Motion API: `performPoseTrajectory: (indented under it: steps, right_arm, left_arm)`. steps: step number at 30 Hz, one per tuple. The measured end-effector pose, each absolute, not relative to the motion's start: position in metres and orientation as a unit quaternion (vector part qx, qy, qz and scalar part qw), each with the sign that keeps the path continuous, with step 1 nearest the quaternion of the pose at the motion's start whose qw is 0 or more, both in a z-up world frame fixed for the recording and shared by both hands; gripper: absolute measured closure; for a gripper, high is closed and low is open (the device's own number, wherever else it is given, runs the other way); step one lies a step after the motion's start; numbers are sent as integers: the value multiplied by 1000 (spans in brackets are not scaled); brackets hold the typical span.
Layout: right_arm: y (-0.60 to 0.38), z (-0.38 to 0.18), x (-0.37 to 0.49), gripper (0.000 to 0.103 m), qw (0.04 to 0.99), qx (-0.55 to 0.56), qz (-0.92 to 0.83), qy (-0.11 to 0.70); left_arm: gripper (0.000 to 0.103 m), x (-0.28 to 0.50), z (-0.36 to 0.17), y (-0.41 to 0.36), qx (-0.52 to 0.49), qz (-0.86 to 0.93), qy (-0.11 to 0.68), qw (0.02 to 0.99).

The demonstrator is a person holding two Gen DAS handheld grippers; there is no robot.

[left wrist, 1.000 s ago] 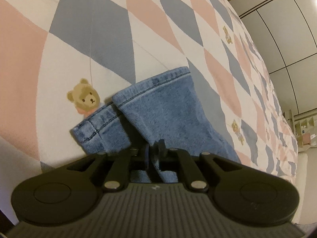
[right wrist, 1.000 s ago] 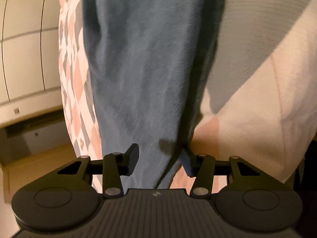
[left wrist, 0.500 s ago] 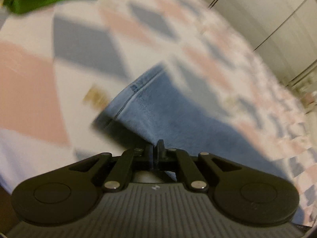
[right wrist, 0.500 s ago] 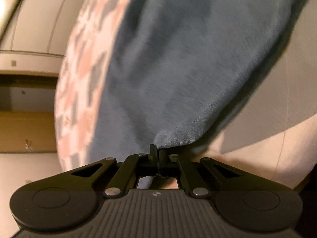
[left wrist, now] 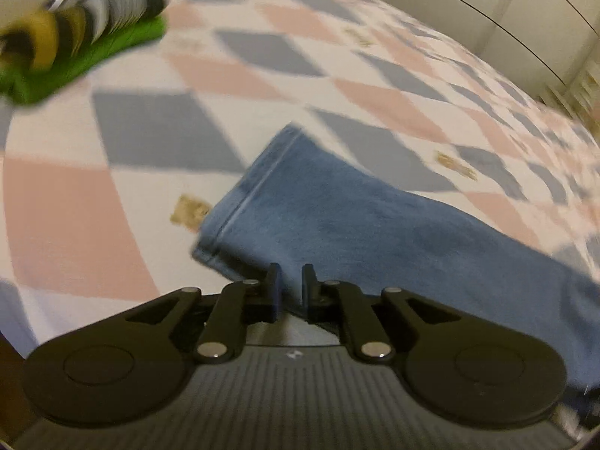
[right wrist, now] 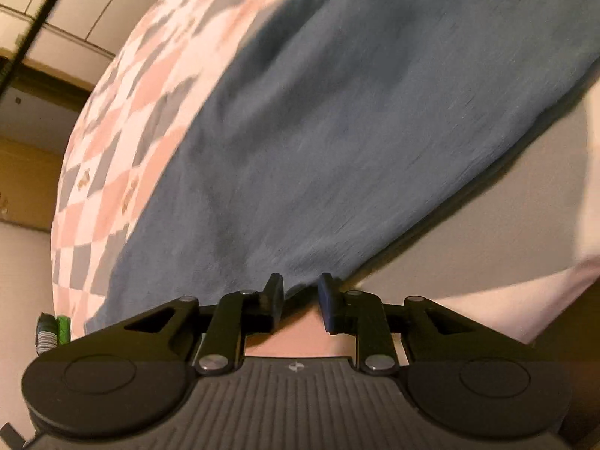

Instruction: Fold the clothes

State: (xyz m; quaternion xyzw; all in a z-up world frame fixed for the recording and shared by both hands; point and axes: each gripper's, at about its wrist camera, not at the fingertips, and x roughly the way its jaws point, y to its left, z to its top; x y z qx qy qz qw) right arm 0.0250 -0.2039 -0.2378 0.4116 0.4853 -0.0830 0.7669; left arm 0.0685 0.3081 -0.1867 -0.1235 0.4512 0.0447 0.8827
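Blue jeans (left wrist: 360, 225) lie flat on a bedspread of pink, blue and white diamonds (left wrist: 123, 172). In the left wrist view the hemmed leg end points away to the upper left, and my left gripper (left wrist: 288, 281) stands just at the near edge of the denim, slightly open with nothing between its fingers. In the right wrist view the jeans (right wrist: 337, 131) fill most of the frame. My right gripper (right wrist: 300, 292) sits at their near edge, open a little, holding nothing.
A green folded garment with a yellow, black and grey striped one on it (left wrist: 75, 48) lies at the far left of the bed. White cabinet doors (left wrist: 506, 18) stand beyond the bed. Its edge and the floor (right wrist: 22, 281) show at the left.
Both grippers held the denim half a second ago and have now let go and opened slightly. The leg now lies flat on the bed, and the left view has pulled back.
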Motion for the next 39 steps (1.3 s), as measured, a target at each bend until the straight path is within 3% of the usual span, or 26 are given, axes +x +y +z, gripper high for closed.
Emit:
performPoseTrajectory:
  steps: [6, 9, 10, 12, 13, 14, 16, 18, 19, 21, 23, 27, 33, 34, 35, 39]
  right_arm:
    - [-285, -232, 5, 75, 795, 429, -129, 409]
    - [-327, -244, 2, 77, 799, 402, -164, 416]
    - [-340, -248, -1, 82, 799, 388, -175, 425]
    - [-366, -249, -8, 101, 803, 351, -191, 443]
    - [-377, -245, -12, 101, 808, 326, -196, 451]
    - [-387, -238, -14, 99, 817, 294, -198, 454]
    - [-400, -224, -9, 86, 843, 229, -190, 448]
    - [-415, -217, -4, 58, 855, 179, -178, 453]
    - [-425, -217, -2, 57, 853, 165, -171, 464]
    - [-446, -213, 2, 67, 853, 152, -159, 473]
    - [-469, -201, 2, 67, 861, 159, -156, 457]
    - [-512, -179, 10, 59, 880, 162, -168, 414]
    - [-565, -197, 42, 50, 866, 232, -137, 422]
    - [-571, -203, 46, 56, 860, 259, -123, 422]
    - [-577, -209, 51, 84, 854, 286, -108, 421]
    - [-561, -197, 45, 91, 878, 197, -105, 424]
  left_arm:
    - [95, 91, -171, 204, -73, -137, 464, 872]
    - [89, 113, -195, 124, -75, -235, 494, 834]
    - [86, 117, -207, 100, -64, -248, 507, 823]
    - [86, 120, -230, 56, -9, -245, 543, 803]
    - [87, 119, -235, 38, 22, -238, 549, 801]
    - [87, 117, -233, 25, 38, -239, 545, 803]
    - [87, 114, -226, 3, 48, -249, 539, 803]
    - [87, 113, -221, -16, 40, -259, 537, 802]
    - [87, 112, -222, -27, 46, -264, 536, 800]
    - [87, 115, -227, -51, 66, -261, 541, 797]
    - [87, 120, -224, -72, 75, -260, 539, 798]
    - [87, 134, -206, -108, 77, -280, 514, 807]
    - [87, 148, -205, -139, 85, -290, 516, 802]
    - [87, 151, -205, -144, 86, -292, 516, 800]
    - [87, 153, -205, -149, 88, -293, 517, 799]
    - [87, 173, -203, -161, 78, -313, 516, 794]
